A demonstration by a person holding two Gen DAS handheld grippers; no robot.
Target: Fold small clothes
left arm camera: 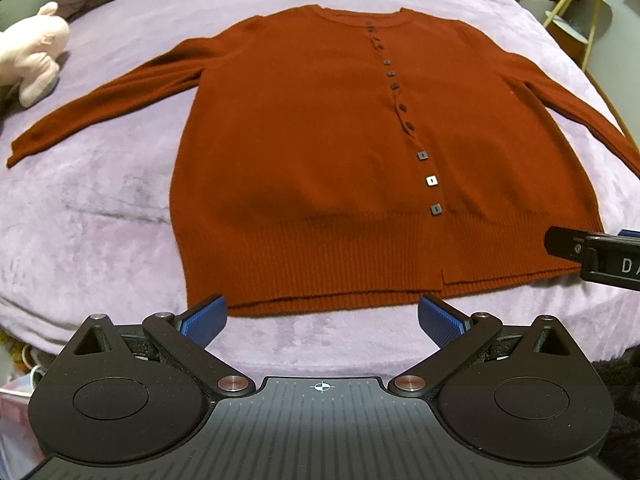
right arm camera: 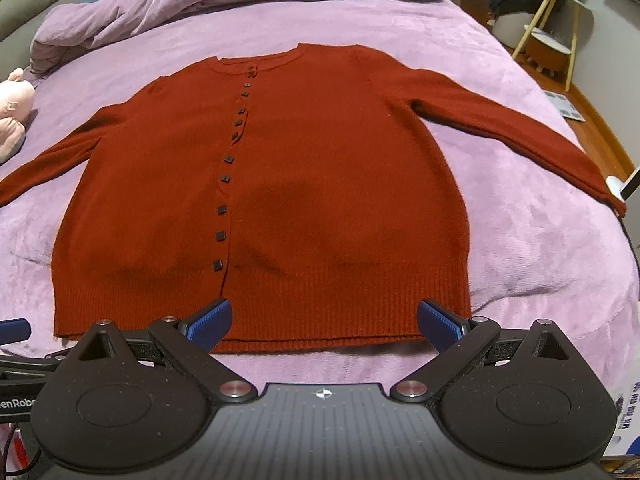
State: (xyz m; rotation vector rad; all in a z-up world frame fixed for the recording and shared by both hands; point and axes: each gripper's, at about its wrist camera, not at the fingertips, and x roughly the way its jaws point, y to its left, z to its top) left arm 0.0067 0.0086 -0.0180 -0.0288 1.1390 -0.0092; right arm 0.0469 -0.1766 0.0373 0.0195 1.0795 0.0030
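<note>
A rust-red knitted cardigan [left arm camera: 320, 152] with a column of small dark square buttons [left arm camera: 432, 180] lies flat and face up on a lilac plush bedspread [left arm camera: 100, 208], sleeves spread left and right, ribbed hem nearest. The left gripper [left arm camera: 322, 318], blue-padded fingers spread wide and empty, hovers at the near hem. The right gripper [right arm camera: 324, 322], fingers likewise spread and empty, sits over the hem's right half. A pale pink plush toy [left arm camera: 34, 56] rests far left.
</note>
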